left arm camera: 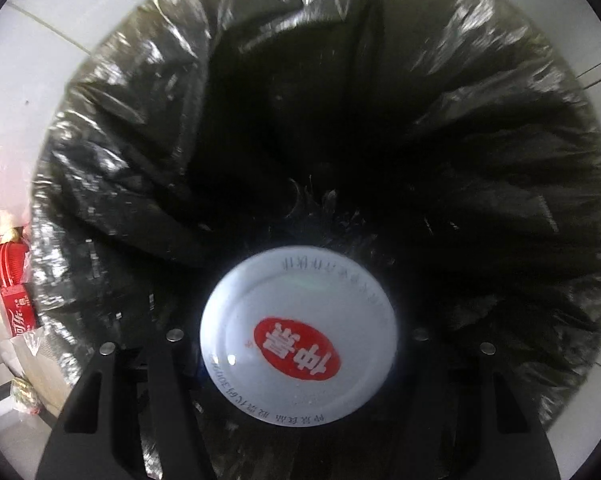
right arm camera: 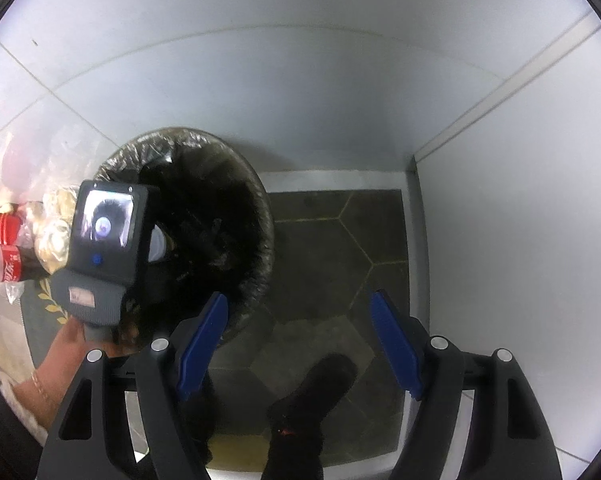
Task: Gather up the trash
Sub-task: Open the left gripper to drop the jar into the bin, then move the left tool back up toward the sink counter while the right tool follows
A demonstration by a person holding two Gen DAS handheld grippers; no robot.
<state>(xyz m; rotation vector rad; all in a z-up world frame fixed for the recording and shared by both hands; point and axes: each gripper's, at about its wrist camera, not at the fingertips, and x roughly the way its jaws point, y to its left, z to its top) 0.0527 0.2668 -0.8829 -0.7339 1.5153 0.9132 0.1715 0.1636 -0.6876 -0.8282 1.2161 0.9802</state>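
Note:
A round white lid with a red oval label (left arm camera: 298, 336) faces the left wrist camera end-on; it tops a container whose body is hidden behind it. My left gripper (left arm camera: 296, 338) is shut on this container, its black fingers (left arm camera: 172, 356) flanking the lid. Directly below gapes a round bin lined with a crinkled black bag (left arm camera: 100, 120). In the right wrist view the bin (right arm camera: 256, 208) stands on the floor, with the left gripper's housing (right arm camera: 100, 240) over its mouth. My right gripper (right arm camera: 300, 344) hangs open beside the bin, with nothing between its blue pads (right arm camera: 204, 344).
Cola bottles with red caps (right arm camera: 8, 248) and clear plastic bags (right arm camera: 56, 224) lie to the left of the bin. A person's hand (right arm camera: 60, 352) holds the left tool. A dark-socked foot (right arm camera: 320, 392) stands on hexagon floor tiles (right arm camera: 340, 240). White walls enclose the corner.

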